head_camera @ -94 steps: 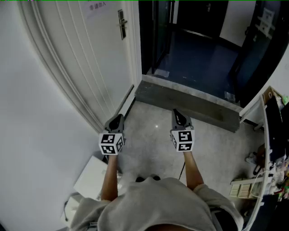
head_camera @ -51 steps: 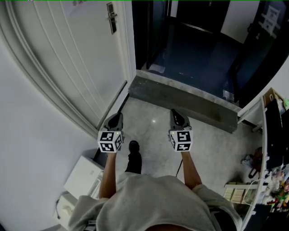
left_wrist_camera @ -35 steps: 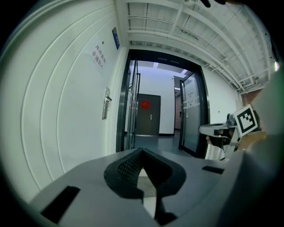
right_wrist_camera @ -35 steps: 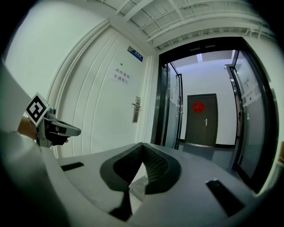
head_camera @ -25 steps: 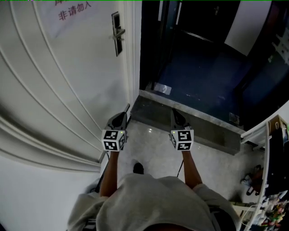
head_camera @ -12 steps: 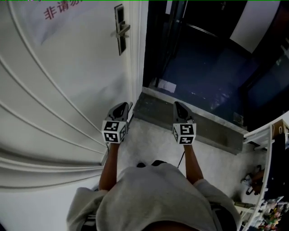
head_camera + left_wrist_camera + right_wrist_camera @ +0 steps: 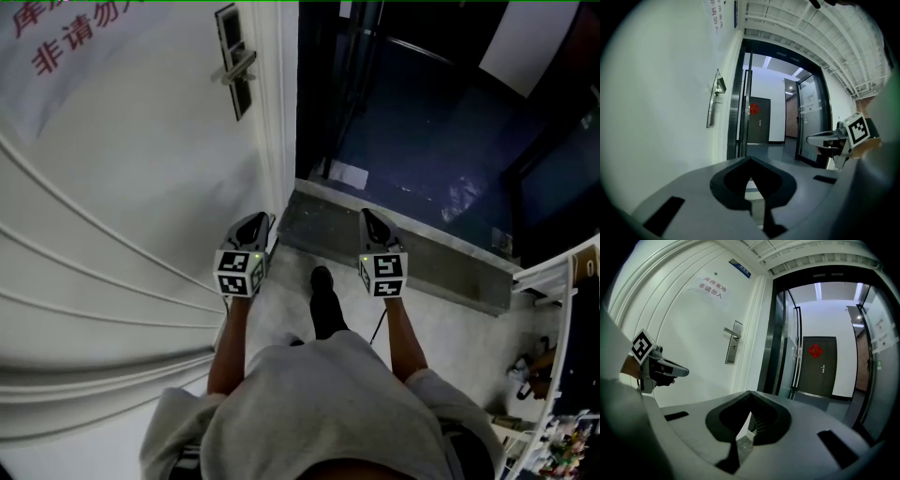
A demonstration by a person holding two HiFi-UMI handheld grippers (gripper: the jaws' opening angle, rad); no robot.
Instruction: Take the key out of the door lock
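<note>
None of the removal is done: the door lock [image 7: 234,58] sits high on the white door [image 7: 141,187], well ahead of you, and any key in it is too small to make out. Your left gripper [image 7: 254,223] and right gripper [image 7: 369,221] both have their jaws pressed together, holding nothing. Reaching, gripping and pulling remain. The grey threshold [image 7: 403,248] lies below; nothing appears to block your approach.

Looks like an office building's entry. Shown by a white door [image 7: 141,187] with a notice [image 7: 712,288], glass doors [image 7: 785,343] and a corridor [image 7: 412,150] beyond.
</note>
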